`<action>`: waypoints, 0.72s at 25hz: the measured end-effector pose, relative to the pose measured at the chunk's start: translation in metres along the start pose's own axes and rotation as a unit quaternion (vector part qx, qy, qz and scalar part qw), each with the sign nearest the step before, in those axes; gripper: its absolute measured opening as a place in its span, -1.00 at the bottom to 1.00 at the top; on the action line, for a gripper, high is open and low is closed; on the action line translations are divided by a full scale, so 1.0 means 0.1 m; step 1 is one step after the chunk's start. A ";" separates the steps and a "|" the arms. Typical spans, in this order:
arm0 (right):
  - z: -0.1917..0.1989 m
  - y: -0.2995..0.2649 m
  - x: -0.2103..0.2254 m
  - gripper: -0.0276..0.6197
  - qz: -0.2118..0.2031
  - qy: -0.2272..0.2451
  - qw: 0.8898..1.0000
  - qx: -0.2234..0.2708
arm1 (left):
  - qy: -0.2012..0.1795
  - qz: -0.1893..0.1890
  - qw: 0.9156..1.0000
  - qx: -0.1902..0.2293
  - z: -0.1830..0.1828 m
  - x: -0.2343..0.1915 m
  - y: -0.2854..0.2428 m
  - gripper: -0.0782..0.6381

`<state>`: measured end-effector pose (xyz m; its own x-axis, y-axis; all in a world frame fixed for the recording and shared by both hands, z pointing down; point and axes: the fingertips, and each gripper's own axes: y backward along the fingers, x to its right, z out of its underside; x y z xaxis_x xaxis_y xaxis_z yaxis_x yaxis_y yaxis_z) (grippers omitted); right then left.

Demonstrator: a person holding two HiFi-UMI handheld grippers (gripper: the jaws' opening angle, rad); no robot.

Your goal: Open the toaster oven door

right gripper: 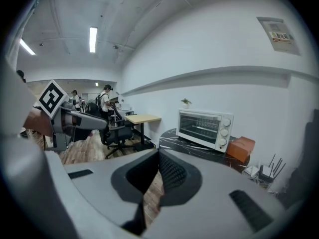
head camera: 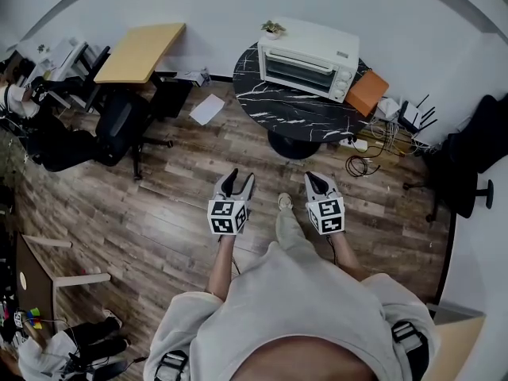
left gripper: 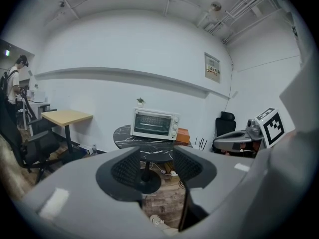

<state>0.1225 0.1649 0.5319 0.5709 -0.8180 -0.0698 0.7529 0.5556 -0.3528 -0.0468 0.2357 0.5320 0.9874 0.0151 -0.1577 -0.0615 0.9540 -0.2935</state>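
Observation:
A white toaster oven [head camera: 305, 63] stands with its glass door closed on a round black marble table [head camera: 286, 111], well ahead of both grippers. Both gripper views show the oven [left gripper: 153, 124] [right gripper: 204, 128] from a distance, over wood floor. My left gripper [head camera: 237, 184] is held out at waist height with its jaws apart and nothing between them; its ribbed pads [left gripper: 125, 167] frame the table's pedestal. My right gripper [head camera: 317, 182] is level with it on the right. Its jaws meet at the tips and hold nothing.
An orange-brown box [head camera: 367, 92] sits on the table right of the oven, and a small plant [head camera: 273, 28] on top of it. Cables and a power strip [head camera: 363, 144] lie at the table's right foot. A wooden desk [head camera: 141, 51] and black office chair [head camera: 119, 125] stand left.

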 end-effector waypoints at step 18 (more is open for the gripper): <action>-0.45 -1.18 0.98 -0.87 -0.009 -0.004 1.000 -0.006 | 0.004 0.012 1.000 -0.018 -0.56 -0.37 -1.46 -0.21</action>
<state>0.0750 0.0121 0.5248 0.5607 -0.8261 -0.0560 0.7586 0.5397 -0.3651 -0.0821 0.0794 0.5280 0.9843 0.0355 -0.1728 -0.0908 0.9418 -0.3238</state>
